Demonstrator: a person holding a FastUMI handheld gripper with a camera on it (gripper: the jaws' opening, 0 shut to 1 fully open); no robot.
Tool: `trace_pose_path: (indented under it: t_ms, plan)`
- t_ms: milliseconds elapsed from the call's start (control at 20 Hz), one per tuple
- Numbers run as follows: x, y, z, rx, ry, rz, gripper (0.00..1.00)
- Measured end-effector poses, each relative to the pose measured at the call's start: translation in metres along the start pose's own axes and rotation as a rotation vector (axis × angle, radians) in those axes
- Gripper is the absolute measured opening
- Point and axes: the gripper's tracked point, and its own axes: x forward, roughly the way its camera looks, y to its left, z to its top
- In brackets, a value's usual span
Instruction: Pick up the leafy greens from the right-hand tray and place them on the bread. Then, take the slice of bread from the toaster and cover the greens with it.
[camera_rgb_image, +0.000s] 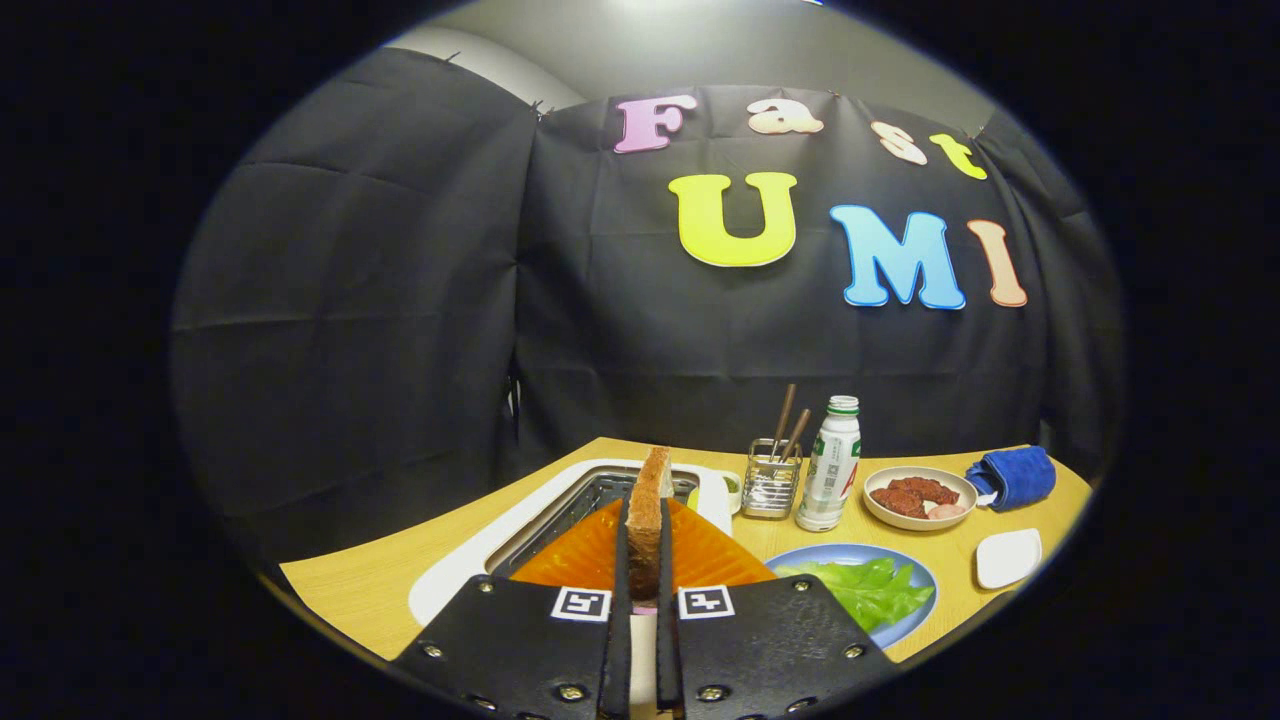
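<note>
Gripper view: gripper (645, 560) is clamped on the bread slice (650, 510), held on edge btwn both fingers, right above the toaster (560, 510) slot. Toast looks light, stiff, crumbly, so grip at mid-edge w/ gentle squeeze. Leafy greens (865, 588) lie on the blue plate (915, 565), near right.

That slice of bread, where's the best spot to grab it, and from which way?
Grab the slice of bread by its two flat faces near the upper edge, coming down from above. It stands upright on edge over the toaster, so only its thin top is exposed. The gripper is already shut on it that way.
</note>
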Motion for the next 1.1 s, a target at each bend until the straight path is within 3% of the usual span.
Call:
trace_pose_path:
  t_ms: [250,700,1100]
  plan:
    - [-0.007,-0.002,0.007,0.028,0.010,0.016,0.10]
    - [-0.054,-0.039,0.085,0.070,-0.135,-0.016,0.10]
    - [-0.081,-0.100,0.069,0.006,-0.137,-0.063,0.10]
